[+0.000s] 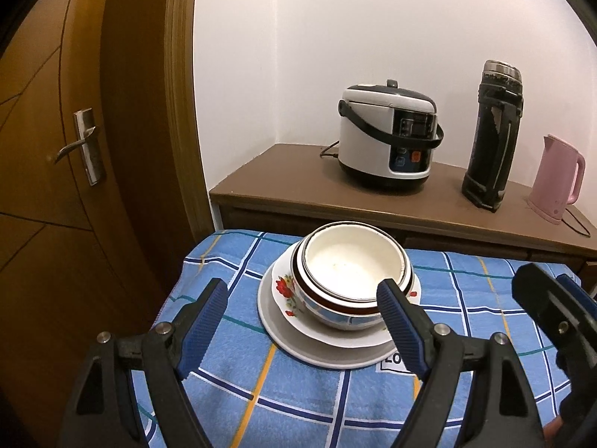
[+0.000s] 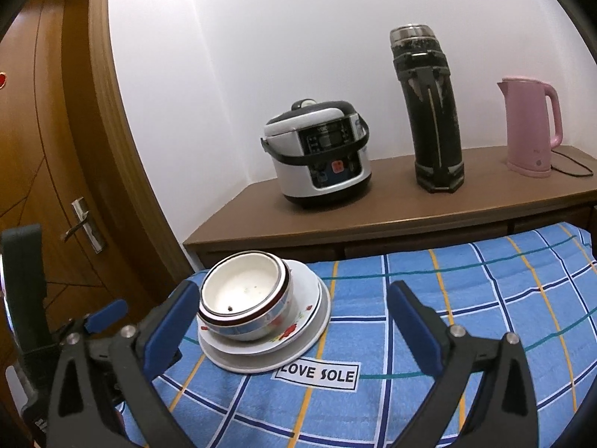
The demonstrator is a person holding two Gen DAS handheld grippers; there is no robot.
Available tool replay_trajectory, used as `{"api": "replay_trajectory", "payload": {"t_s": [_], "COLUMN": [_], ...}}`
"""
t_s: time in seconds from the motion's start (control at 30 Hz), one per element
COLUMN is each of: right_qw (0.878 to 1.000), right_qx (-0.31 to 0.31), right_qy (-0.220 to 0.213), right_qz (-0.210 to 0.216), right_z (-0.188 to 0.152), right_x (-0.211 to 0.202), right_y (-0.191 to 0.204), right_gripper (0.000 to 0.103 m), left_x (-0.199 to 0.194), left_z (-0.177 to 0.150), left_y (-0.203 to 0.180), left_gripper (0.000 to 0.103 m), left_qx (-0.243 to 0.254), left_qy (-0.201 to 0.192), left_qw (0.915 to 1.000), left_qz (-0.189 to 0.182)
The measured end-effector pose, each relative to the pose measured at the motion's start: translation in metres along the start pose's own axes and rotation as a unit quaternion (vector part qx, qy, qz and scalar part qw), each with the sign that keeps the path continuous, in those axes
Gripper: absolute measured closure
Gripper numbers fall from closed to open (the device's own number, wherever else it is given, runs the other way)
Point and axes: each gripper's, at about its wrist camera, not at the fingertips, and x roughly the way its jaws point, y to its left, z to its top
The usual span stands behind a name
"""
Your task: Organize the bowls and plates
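A table draped in a blue plaid towel [image 2: 447,317] carries the whole stack near its far left corner: a plain white dinner plate [image 2: 238,364] at the bottom, a smaller white plate with red flower prints [image 2: 298,330] on it, then a white bowl banded in brown and blue [image 1: 335,317] with a plain white bowl [image 1: 350,265] nested inside. No loose plate or bowl shows elsewhere on the towel, so the sorting looks finished or all but finished. The left gripper [image 1: 304,321] hangs just short of the stack, fingers spread wide, gripping nothing. The right gripper [image 2: 294,321] is likewise released and empty, its left finger just beside the banded bowl; whether it touches cannot be told.
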Motion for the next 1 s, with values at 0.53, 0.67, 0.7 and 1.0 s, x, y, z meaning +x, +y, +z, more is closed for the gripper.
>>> {"api": "replay_trajectory", "payload": {"t_s": [0.53,0.67,0.7,1.0], "right_qw": [1.000,1.000,1.000,1.000], "right_qx": [-0.007,-0.008,-0.008,-0.011], "right_qy": [-0.004,-0.007,-0.008,-0.010], "right_qz": [0.004,0.004,0.004,0.005], "right_z": [0.000,0.001,0.001,0.002], "right_x": [-0.010,-0.013,-0.013,-0.015], "right_y": [0.010,0.012,0.012,0.016], "right_gripper": [0.001,0.001,0.001,0.001], "left_x": [-0.011,-0.012,-0.013,-0.017], "left_z": [0.000,0.000,0.000,0.002], "left_y": [0.001,0.001,0.001,0.001], "left_gripper": [0.019,0.019,0.019,0.019], "left_qx": [0.000,-0.002,-0.002,-0.002], "left_qy": [-0.007,-0.008,-0.009,-0.014], "left_qw": [1.0000,1.0000,1.0000,0.9999], "left_qz": [0.001,0.000,0.000,0.001]}}
